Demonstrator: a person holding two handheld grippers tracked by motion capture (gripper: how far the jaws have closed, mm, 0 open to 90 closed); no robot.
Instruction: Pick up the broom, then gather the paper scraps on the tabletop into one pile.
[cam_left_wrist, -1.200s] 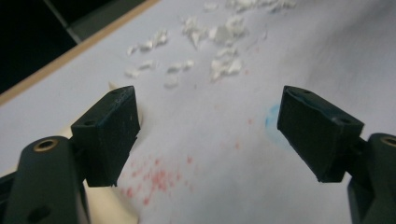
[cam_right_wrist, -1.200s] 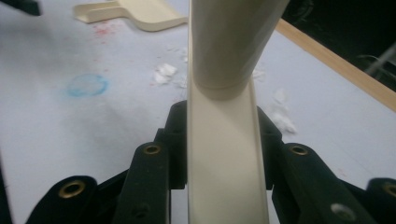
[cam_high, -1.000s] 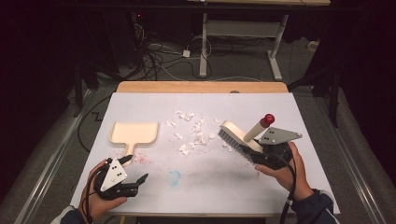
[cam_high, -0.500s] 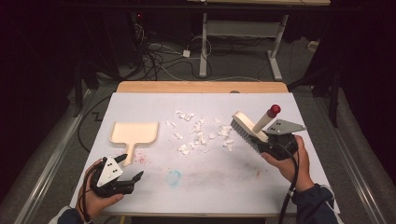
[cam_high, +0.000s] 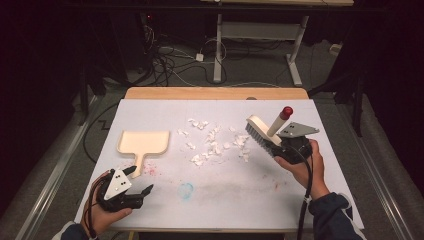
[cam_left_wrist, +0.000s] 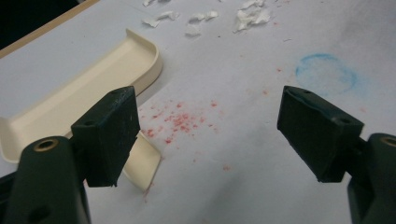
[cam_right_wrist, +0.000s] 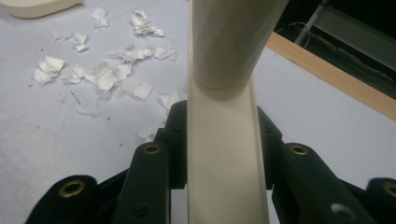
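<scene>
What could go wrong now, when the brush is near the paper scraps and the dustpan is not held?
1. The dustpan lies loose; the left tool stands open beside its handle, so a sweep may push the pan away instead of filling it.
2. The paper scraps are light and spread out; a fast stroke of the brush could scatter them toward the table edge.
3. The right tool clamps only the brush's narrow back, so it may twist under pressure.
</scene>
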